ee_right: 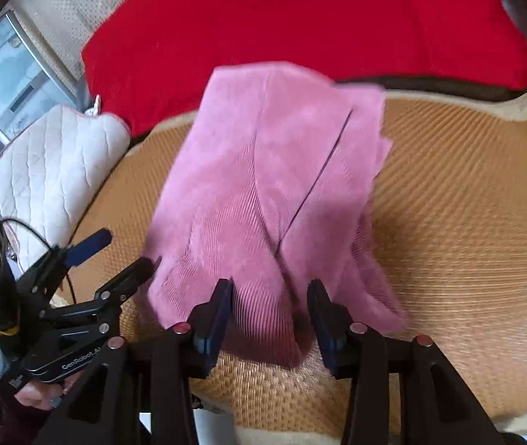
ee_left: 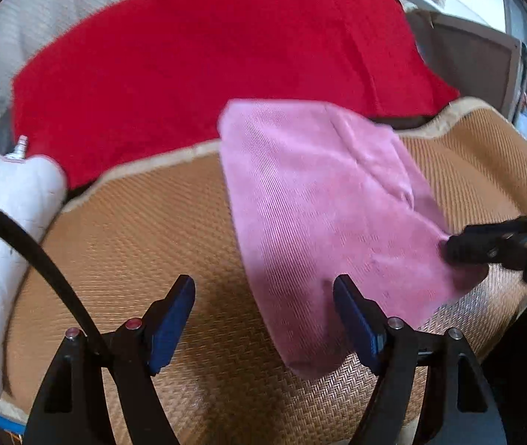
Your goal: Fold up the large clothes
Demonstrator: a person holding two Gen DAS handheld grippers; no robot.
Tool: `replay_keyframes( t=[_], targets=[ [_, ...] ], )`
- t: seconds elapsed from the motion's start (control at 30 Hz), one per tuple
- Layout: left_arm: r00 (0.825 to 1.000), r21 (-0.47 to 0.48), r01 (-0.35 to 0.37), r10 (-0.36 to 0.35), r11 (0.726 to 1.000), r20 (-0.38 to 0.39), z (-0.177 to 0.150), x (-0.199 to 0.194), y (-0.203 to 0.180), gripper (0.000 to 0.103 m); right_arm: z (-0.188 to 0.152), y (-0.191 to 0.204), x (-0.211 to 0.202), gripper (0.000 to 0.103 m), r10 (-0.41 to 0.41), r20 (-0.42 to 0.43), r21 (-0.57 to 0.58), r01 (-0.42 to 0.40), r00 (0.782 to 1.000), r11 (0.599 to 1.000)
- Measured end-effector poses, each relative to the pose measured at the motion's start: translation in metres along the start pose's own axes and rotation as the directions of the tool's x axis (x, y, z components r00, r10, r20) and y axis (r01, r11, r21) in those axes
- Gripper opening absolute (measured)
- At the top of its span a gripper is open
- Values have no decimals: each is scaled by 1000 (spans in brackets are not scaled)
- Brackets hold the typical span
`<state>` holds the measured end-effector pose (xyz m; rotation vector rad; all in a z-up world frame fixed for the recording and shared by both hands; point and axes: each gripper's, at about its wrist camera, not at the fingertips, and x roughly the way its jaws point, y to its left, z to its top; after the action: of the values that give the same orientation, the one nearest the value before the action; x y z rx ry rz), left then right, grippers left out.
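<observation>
A pink corduroy garment (ee_left: 322, 200) lies folded on a woven tan mat (ee_left: 133, 230). My left gripper (ee_left: 263, 285) hovers over the garment's near left edge. It is open, with its right finger over the cloth and nothing pinched. My right gripper (ee_left: 452, 250) comes in from the right at the garment's near right corner. In the right wrist view the garment (ee_right: 263, 170) runs away from my right gripper (ee_right: 270, 285), whose jaws stand apart with the cloth's near end between them and the pads off it. The left gripper (ee_right: 115, 256) stands open at the left, beside the cloth.
A big red cushion (ee_left: 207, 55) lies behind the mat, touching the garment's far edge. A white quilted pillow (ee_left: 3, 222) sits at the left. The mat (ee_right: 467, 204) is bare to the right of the garment. A person's hand (ee_right: 37, 396) holds the left gripper.
</observation>
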<state>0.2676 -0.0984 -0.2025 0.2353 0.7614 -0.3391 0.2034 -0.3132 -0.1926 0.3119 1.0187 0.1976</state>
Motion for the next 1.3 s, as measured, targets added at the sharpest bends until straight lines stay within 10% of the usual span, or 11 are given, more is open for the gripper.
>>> replay_keyframes(
  t=[0.17, 0.5, 0.8, 1.3],
  targets=[
    [985, -4, -138, 138, 990, 100, 14, -51, -8, 85, -1, 10, -64, 59, -85, 130, -50, 92, 988, 994],
    [899, -95, -324, 337, 941, 281, 29, -163, -27, 97, -28, 44, -163, 67, -174, 309, -87, 210, 935, 974],
    [842, -139, -354, 379, 925, 384, 21, -241, -34, 99, -55, 77, -208, 67, -171, 358, -126, 229, 918, 965],
    [815, -175, -347, 389, 921, 430, 16, -287, -35, 99, -76, 116, -246, 68, -208, 475, -114, 294, 855, 949]
  ],
)
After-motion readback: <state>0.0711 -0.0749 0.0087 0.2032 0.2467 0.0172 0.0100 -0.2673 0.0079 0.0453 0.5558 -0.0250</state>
